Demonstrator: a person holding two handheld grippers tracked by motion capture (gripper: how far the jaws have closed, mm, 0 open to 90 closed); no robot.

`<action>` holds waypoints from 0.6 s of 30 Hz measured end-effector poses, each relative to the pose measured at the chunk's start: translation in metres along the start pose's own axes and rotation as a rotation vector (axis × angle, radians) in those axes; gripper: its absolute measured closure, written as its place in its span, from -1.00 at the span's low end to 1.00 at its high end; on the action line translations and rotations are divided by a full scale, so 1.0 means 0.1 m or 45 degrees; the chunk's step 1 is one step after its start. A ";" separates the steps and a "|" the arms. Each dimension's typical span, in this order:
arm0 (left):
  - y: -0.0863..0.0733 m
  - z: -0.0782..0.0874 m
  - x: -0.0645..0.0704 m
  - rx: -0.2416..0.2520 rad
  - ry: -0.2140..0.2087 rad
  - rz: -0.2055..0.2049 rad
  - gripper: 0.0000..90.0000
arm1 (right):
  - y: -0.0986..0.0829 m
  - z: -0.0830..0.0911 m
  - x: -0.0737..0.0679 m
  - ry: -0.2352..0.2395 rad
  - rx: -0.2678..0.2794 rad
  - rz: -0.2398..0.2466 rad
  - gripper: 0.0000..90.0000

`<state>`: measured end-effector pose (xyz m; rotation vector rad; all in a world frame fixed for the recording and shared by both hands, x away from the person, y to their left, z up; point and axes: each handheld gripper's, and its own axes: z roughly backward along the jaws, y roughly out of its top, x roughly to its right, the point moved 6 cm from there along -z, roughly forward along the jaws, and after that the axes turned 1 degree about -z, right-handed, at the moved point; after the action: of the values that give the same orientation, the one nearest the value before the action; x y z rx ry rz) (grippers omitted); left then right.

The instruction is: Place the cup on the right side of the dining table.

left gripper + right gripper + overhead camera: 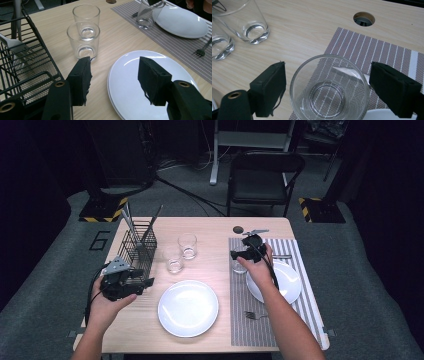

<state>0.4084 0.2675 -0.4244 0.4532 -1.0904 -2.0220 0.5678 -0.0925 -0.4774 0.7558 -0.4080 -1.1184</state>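
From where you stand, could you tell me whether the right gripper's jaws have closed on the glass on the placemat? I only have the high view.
Observer: Not closed. In the right gripper view, the right gripper is open, with one jaw on either side of the glass. They sit close to its rim, and I cannot tell whether they touch it.
Operator: Thank you. Is the left gripper holding anything?
Observer: No. In the left gripper view it is open and empty, and its jaws point toward the white plate, with the black wire rack beside it.
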 end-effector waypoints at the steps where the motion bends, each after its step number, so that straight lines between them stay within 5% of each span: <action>1: 0.00 -0.01 0.00 -0.002 0.000 -0.003 -0.02 | 0.00 0.02 -0.01 0.002 0.000 -0.001 -0.70; 18: 0.04 -0.05 0.01 0.001 -0.020 -0.019 -0.02 | 0.01 0.31 -0.24 0.089 0.050 0.073 -0.67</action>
<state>0.4130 0.2626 -0.4238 0.4473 -1.1001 -2.0415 0.5387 -0.0807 -0.4541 0.8109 -0.3912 -1.0298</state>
